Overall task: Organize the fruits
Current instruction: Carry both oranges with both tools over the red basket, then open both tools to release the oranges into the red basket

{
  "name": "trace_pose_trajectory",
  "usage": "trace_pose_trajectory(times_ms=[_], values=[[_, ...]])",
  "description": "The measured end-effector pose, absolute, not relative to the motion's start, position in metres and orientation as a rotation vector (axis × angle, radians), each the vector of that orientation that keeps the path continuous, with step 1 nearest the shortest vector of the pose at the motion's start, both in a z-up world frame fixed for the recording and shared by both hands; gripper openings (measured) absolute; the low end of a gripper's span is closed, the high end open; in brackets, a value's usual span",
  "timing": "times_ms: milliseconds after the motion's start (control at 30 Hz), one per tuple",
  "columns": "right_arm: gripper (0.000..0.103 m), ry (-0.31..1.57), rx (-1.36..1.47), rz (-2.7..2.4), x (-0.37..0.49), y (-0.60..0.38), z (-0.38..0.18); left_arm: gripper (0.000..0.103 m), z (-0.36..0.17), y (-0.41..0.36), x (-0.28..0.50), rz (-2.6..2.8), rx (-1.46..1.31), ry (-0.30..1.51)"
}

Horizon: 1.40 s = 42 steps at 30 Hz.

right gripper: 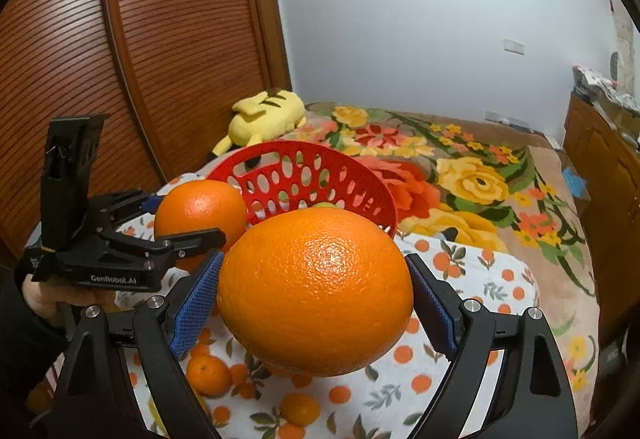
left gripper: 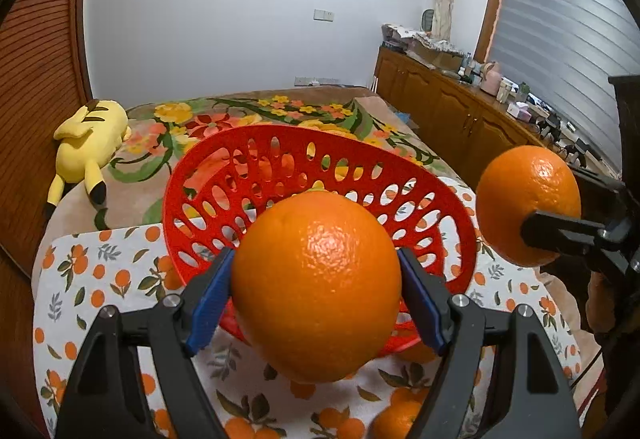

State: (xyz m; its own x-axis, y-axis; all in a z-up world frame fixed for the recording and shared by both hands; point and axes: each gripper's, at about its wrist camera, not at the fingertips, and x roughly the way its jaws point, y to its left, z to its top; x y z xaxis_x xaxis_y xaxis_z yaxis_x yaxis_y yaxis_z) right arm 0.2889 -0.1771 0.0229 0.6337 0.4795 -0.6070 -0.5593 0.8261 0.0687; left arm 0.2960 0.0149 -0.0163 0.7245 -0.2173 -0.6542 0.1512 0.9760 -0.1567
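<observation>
Left hand-held gripper (left gripper: 316,291) clamps a round orange fruit (left gripper: 316,287) between its blue pads, held above the orange-print tablecloth (left gripper: 92,279), just in front of the red perforated plastic basket (left gripper: 248,183). Right hand-held gripper (right gripper: 314,303) grips a second, larger orange (right gripper: 316,291), also airborne near the basket. Small tangerine (right gripper: 209,375) lies on the cloth.

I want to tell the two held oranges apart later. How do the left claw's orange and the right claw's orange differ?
The left claw's orange looks round; the right claw's orange looks wider, more oval. In the right wrist view, the left claw's orange sits nearer the red basket. Both are glossy, unpeeled, lifted off the orange-print cloth and pinched between blue pads.
</observation>
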Motion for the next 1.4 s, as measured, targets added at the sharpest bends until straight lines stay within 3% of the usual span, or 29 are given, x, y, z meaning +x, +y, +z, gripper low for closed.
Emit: trace_pose_trajectory(times_ms=[833,1400], values=[[0.09,0.707,-0.181,0.653,0.347,-0.142,-0.002,0.079,-0.042,0.015,0.329,-0.175,-0.091,0.844],[0.09,0.749,-0.182,0.654,0.358,-0.139,-0.016,0.082,-0.005,0.044,0.311,-0.14,-0.132,0.708]])
